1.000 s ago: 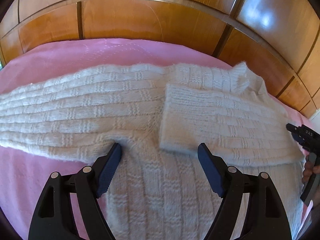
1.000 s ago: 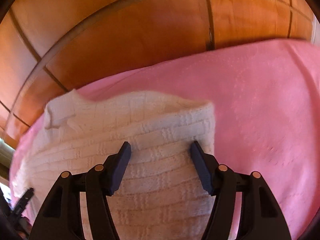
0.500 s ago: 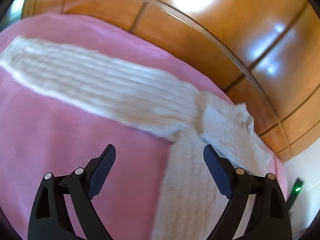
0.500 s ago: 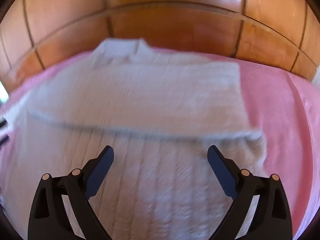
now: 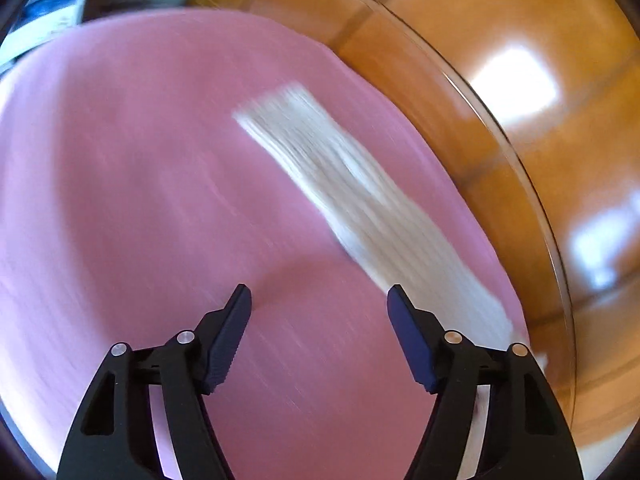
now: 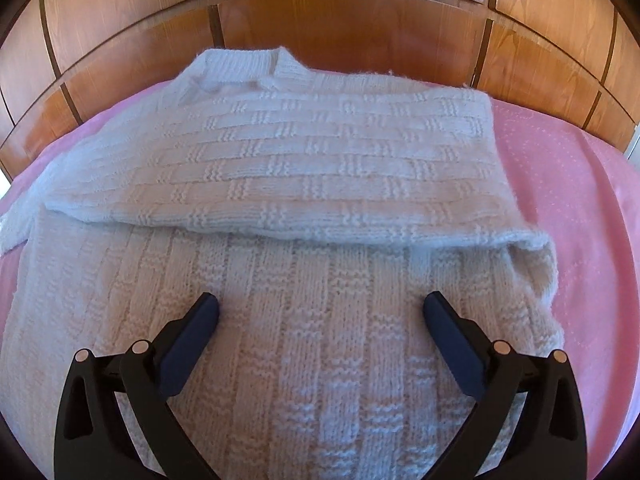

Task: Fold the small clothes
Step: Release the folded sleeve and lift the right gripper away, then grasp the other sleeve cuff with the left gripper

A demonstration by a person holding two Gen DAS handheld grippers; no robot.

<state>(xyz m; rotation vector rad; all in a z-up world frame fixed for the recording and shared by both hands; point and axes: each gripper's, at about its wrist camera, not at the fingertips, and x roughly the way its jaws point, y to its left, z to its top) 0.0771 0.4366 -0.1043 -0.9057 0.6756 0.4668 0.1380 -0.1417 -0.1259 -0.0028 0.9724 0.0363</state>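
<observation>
In the right wrist view the right gripper (image 6: 320,312) hangs over the white knitted sweater (image 6: 320,184), its 2 black arms with dark blue ribbed pads set as wide as they go, jaws holding nothing and no pad pressing the wool. Just under them lies the sweater's body, a soft, fuzzy knit of vertical ribs broken by small raised blocks. Beyond that, 1 sleeve is folded flat across the chest, its ribs running crosswise, its lower edge a rounded roll. Farther still the ribbed collar sits near the wooden headboard (image 6: 340,12), glossy orange-brown panels with dark seams. The sweater lies on a pink bedspread (image 6: 560,168), a fine cloth dotted with tiny pale stitches. In the left wrist view, heavily blurred, the left gripper (image 5: 319,298) is over bare pink bedspread (image 5: 140,180), its jaws closing with nothing between them. Past its right-hand pad the other sleeve (image 5: 360,196) runs as a long pale strip, diagonally up the bed beside the headboard (image 5: 540,140).
</observation>
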